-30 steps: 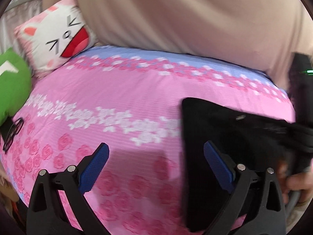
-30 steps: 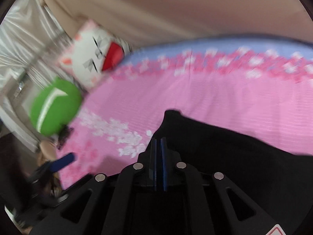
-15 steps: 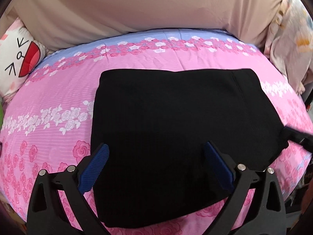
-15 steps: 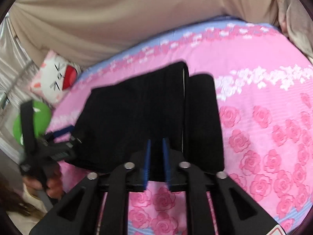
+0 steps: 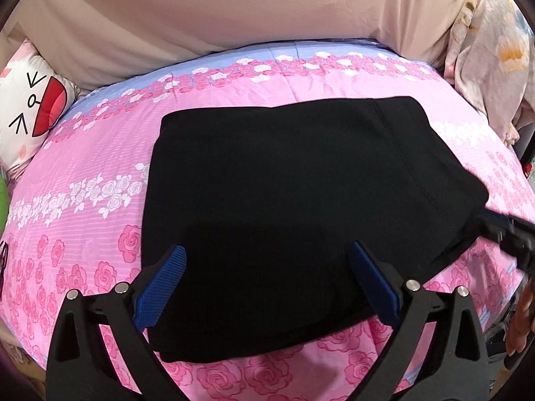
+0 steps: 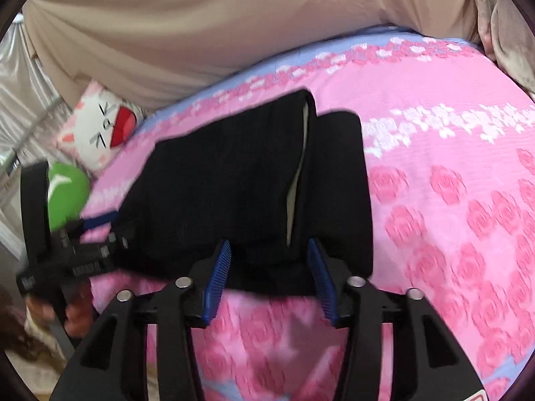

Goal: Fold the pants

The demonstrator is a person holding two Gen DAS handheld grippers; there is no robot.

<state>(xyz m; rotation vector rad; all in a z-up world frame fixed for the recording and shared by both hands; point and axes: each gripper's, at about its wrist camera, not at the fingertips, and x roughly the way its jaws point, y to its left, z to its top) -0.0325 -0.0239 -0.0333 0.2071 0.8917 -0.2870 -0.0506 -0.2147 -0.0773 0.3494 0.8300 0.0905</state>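
1. Pants (image 5: 294,207): black, folded into a flat, roughly rectangular bundle, lying on the bed (image 5: 100,173) near its front edge.
2. Long axis runs left to right across the left wrist view; a stitched seam crosses the right end.
3. Right wrist view: a pale strip of lining (image 6: 296,180) shows at the fold line between two layers.
4. Fabric is matte and finely ribbed; corners rounded. Bedsheet is pink cotton printed with roses, with a blue band at the far side.
5. Left gripper (image 5: 267,287): jaws wide apart, over the near edge, gripping nothing.
6. Right gripper (image 6: 272,280): jaws apart and closing, pants edge between them, pads not pressing.
7. Cat-face pillow (image 5: 26,107) at far left.
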